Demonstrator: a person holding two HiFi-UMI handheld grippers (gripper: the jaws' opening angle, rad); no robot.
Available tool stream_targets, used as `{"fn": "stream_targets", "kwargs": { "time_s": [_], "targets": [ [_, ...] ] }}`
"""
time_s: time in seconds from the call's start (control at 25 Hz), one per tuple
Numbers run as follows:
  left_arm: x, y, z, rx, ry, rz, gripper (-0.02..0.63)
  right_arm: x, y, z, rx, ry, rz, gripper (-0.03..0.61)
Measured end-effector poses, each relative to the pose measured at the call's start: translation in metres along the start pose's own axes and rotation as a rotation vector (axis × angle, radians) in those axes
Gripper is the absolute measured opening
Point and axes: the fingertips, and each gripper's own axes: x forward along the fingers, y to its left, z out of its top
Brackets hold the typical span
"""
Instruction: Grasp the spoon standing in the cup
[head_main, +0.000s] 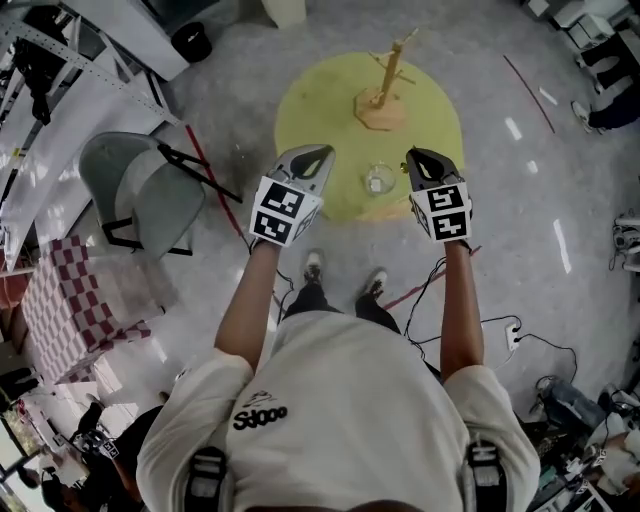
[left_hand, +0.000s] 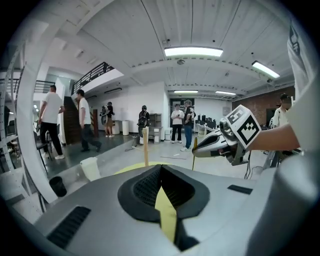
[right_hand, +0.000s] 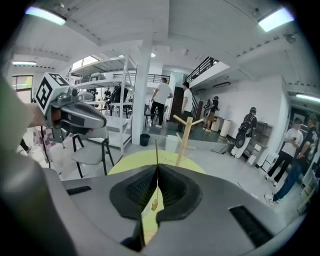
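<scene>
A clear glass cup (head_main: 379, 180) stands near the front edge of the round yellow table (head_main: 310, 100). My right gripper (head_main: 415, 158) hovers just right of the cup, shut on a thin gold spoon (right_hand: 156, 150). The spoon's handle sticks up past the jaw tips, and its bowl shows below, in the gap between the jaws. In the left gripper view the spoon (left_hand: 194, 152) hangs below the right gripper (left_hand: 220, 142). Whether the bowl still sits in the cup I cannot tell. My left gripper (head_main: 318, 155) is shut and empty, to the left of the cup.
A wooden peg stand (head_main: 385, 95) rises at the table's far side. A grey folding chair (head_main: 140, 195) sits left of the table, beside a checked cloth (head_main: 70, 300). Cables lie on the floor at right. Several people stand in the background hall.
</scene>
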Motion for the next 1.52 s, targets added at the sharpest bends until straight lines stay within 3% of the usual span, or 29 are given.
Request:
{"fn": "stream_targets", "kwargs": {
  "time_s": [0.44, 0.88, 1.12, 1.52],
  "targets": [
    [-0.014, -0.023, 0.082, 0.116, -0.144, -0.058, 0.028, -0.094, -0.026, 0.078, -0.019, -0.170, -0.150, 0.026],
    [-0.033, -0.052, 0.140, 0.203, -0.268, -0.080, 0.028, -0.148, -0.038, 0.104, -0.032, -0.243, -0.230, 0.026],
    [-0.043, -0.064, 0.157, 0.219, -0.307, -0.094, 0.028, -0.174, -0.038, 0.119, -0.054, -0.267, -0.250, 0.026],
    [-0.041, -0.073, 0.159, 0.245, -0.303, -0.109, 0.028, -0.173, -0.035, 0.118, -0.056, -0.261, -0.239, 0.026]
  ]
}}
